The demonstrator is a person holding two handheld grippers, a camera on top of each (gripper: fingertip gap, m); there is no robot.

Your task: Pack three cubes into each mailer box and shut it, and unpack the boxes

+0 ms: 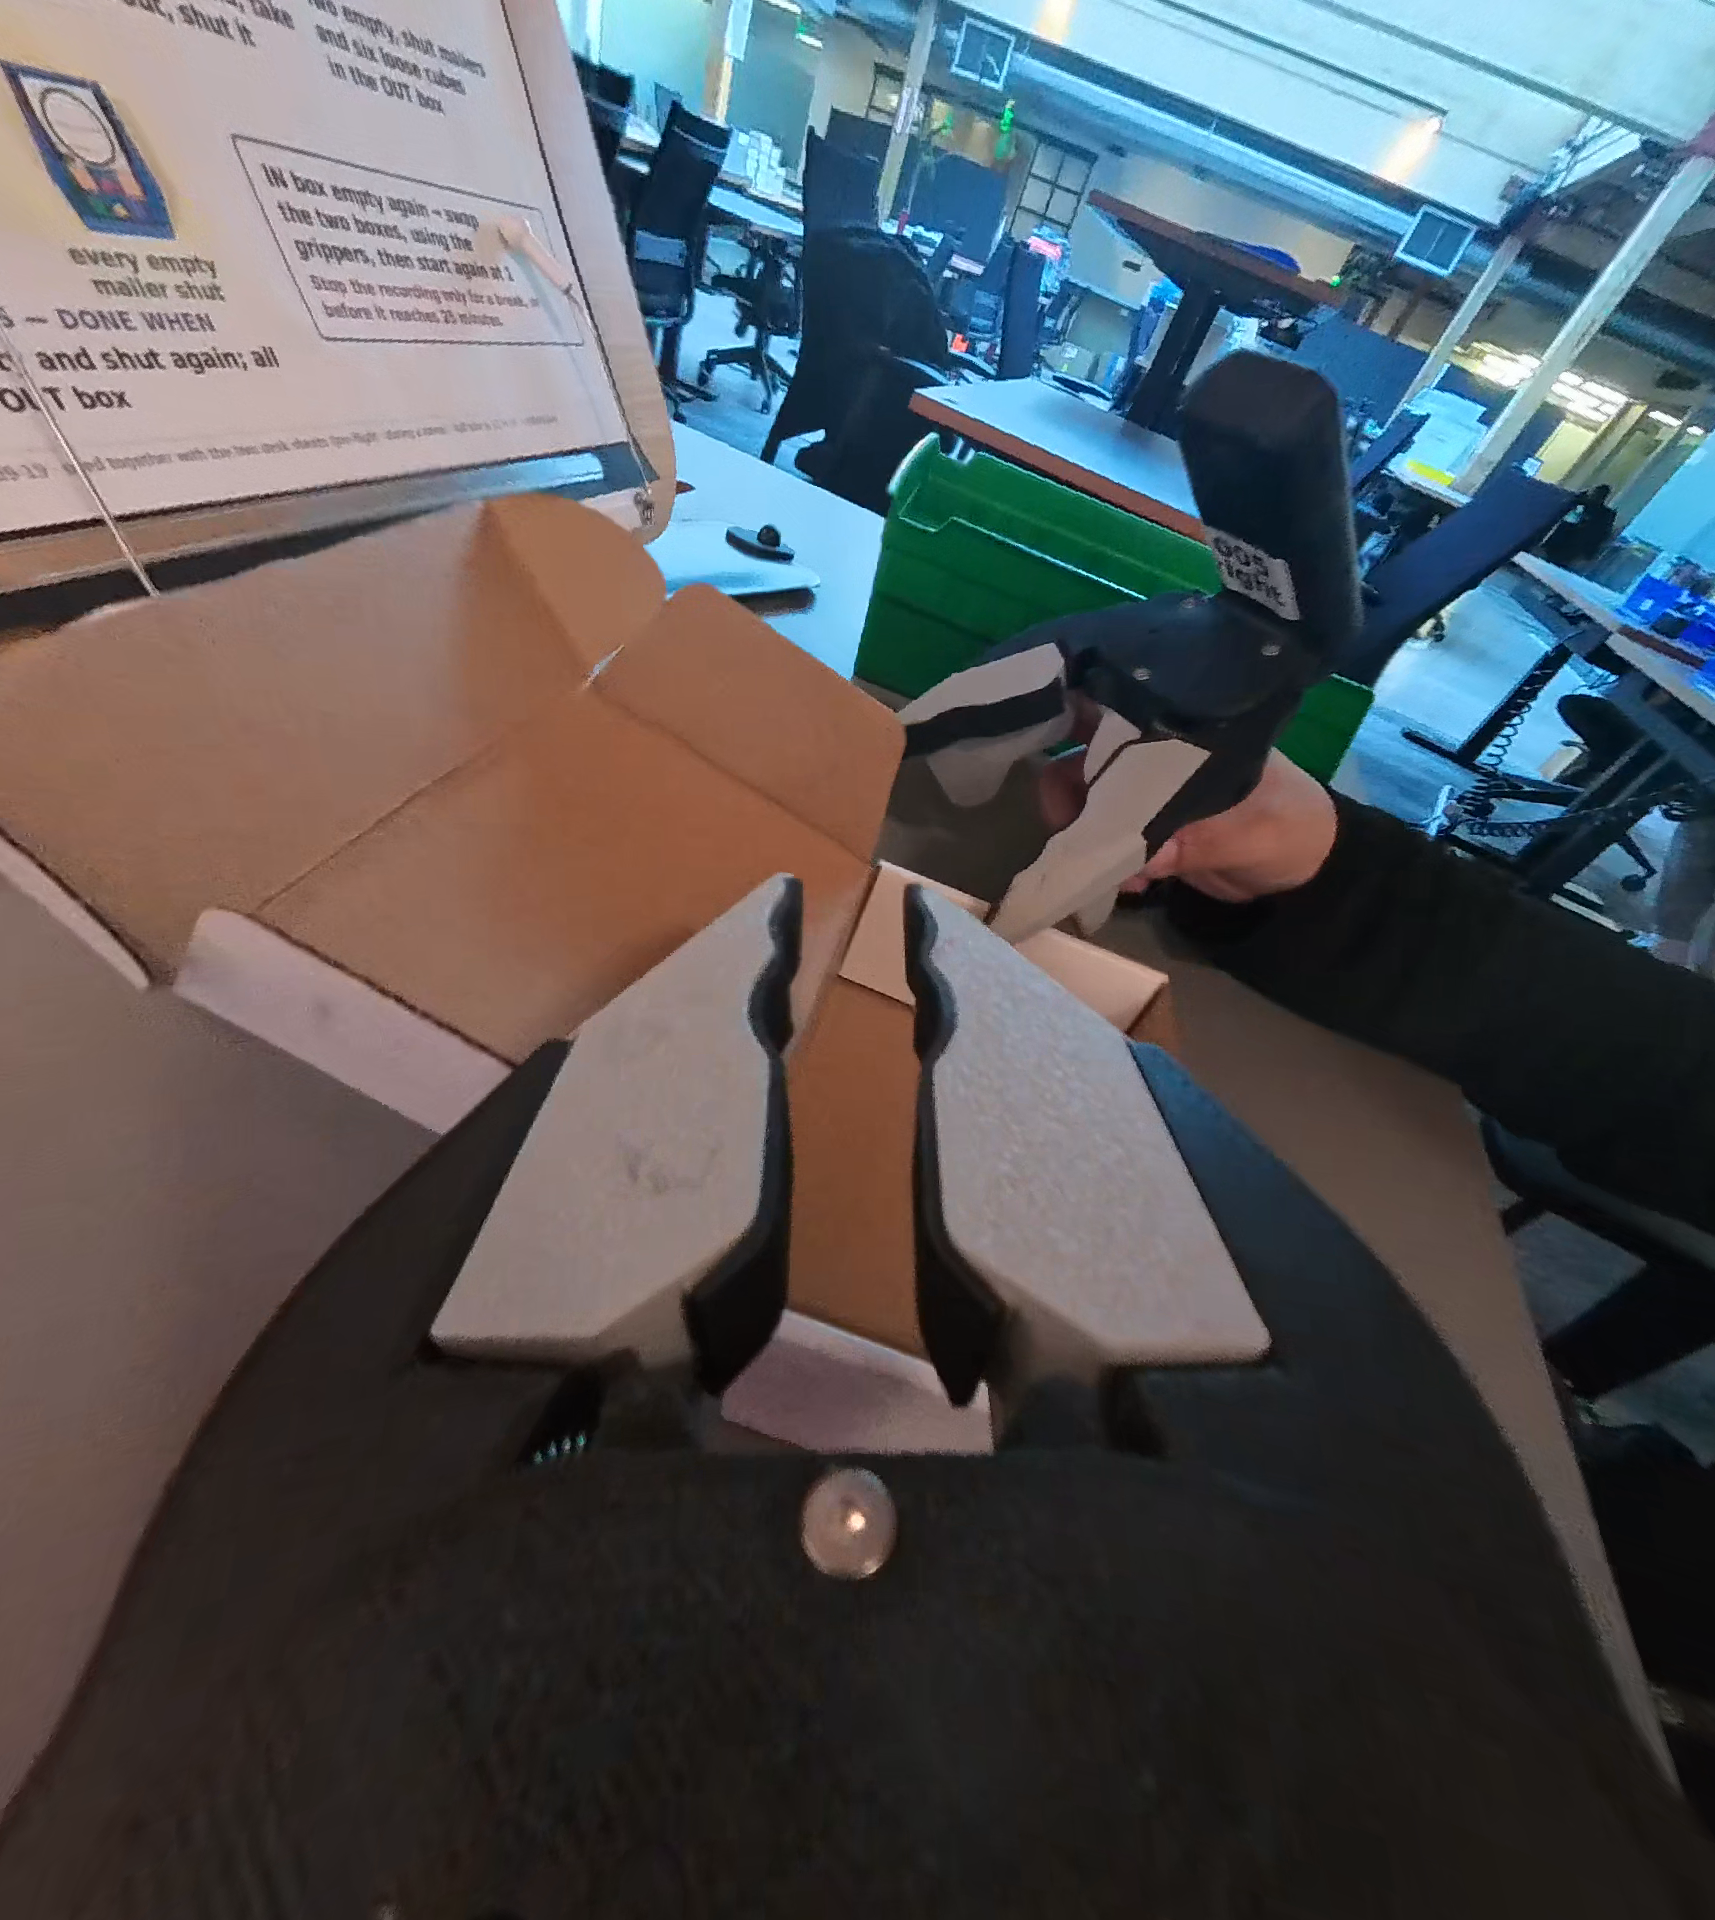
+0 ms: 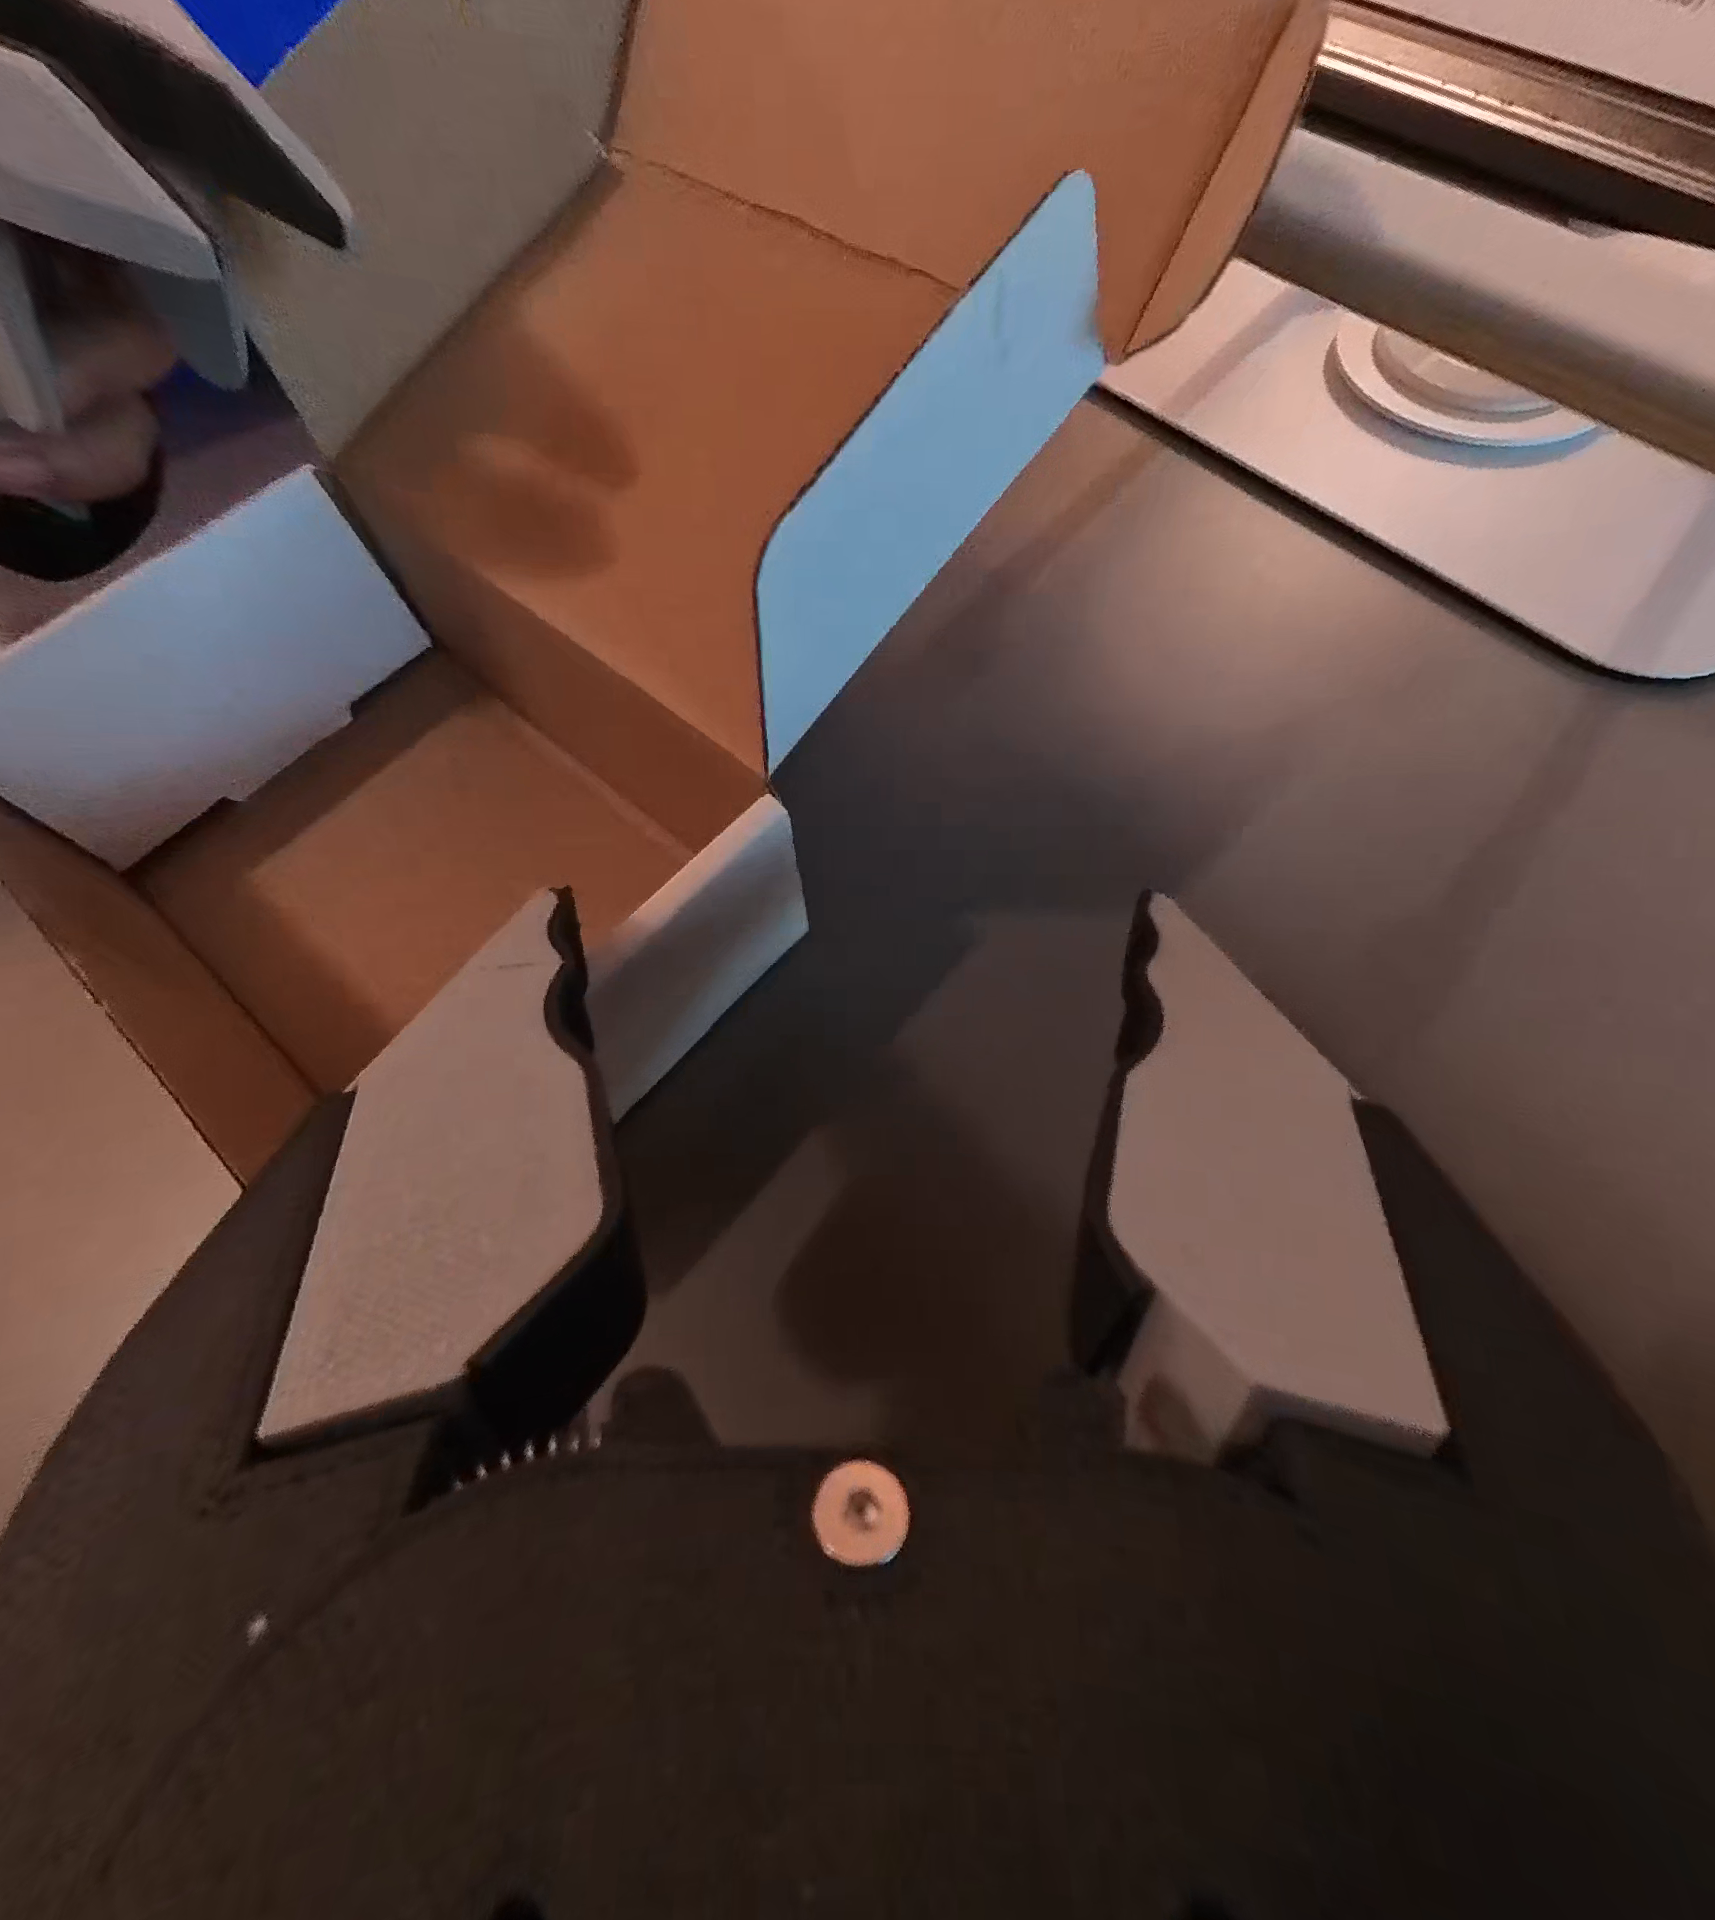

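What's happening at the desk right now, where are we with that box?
A person is working an open mailer box on the desk with two handheld grippers. The lid is up, and no cubes show in the part of the interior that is visible. The left gripper hovers over the box, jaws slightly apart and holding nothing. The right gripper is wide open beside the box's corner, over bare desk.
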